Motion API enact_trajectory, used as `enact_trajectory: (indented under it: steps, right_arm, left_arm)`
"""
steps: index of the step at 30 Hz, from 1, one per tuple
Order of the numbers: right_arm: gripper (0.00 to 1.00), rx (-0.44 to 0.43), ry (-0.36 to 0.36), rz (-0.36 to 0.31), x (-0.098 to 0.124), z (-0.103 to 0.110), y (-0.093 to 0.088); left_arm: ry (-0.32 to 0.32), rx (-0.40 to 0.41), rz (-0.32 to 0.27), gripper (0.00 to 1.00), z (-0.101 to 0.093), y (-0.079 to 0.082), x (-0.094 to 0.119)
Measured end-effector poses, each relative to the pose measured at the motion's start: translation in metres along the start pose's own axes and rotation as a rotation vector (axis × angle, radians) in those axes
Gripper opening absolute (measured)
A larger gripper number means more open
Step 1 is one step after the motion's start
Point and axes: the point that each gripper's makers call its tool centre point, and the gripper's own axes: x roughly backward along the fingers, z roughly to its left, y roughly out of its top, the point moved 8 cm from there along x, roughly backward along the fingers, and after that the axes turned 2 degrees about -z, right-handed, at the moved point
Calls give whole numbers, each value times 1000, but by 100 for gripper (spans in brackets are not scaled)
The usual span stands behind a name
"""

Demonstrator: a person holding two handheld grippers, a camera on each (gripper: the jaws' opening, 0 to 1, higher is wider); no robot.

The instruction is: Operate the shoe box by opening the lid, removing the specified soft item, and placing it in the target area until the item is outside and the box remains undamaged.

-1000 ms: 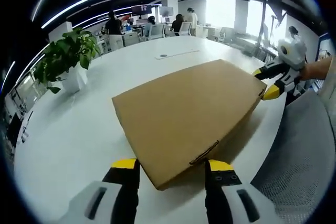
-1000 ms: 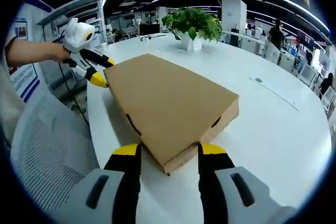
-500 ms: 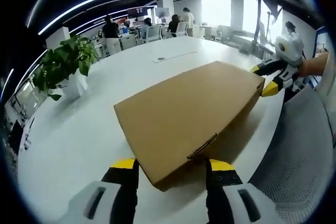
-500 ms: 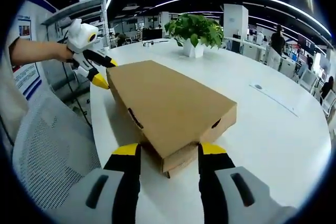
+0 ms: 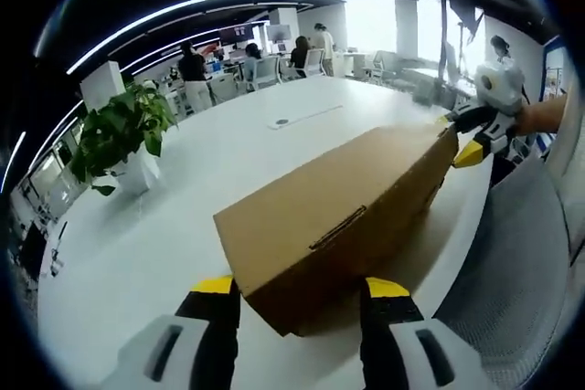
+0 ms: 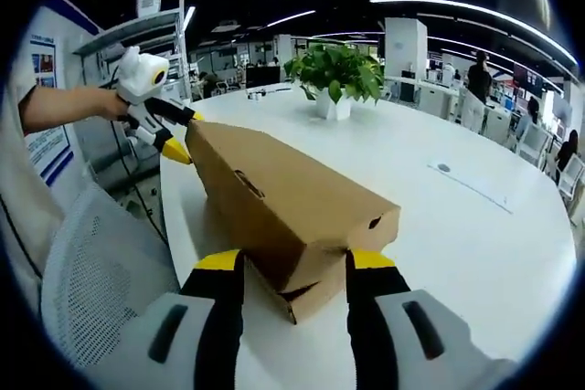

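Cardboard shoe box (image 5: 343, 226), lid tilted up, on glossy white table (image 5: 183, 226).

one shoe box (image 5: 338, 226), one potted plant (image 5: 117, 134), two grippers (image 5: 297, 294) (image 6: 288, 267).

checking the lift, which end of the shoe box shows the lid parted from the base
The shoe box end between the right gripper jaws: there the lid stands above the base corner. At the left gripper end, no gap shows.
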Motion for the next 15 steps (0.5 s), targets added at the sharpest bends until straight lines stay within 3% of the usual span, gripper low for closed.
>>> enact_trajectory:
  steps: [15]
  right_arm:
    - [39,53,-35,-72,4,-19,38]
  left_arm:
    - [52,-30,-81,52,16,42,6]
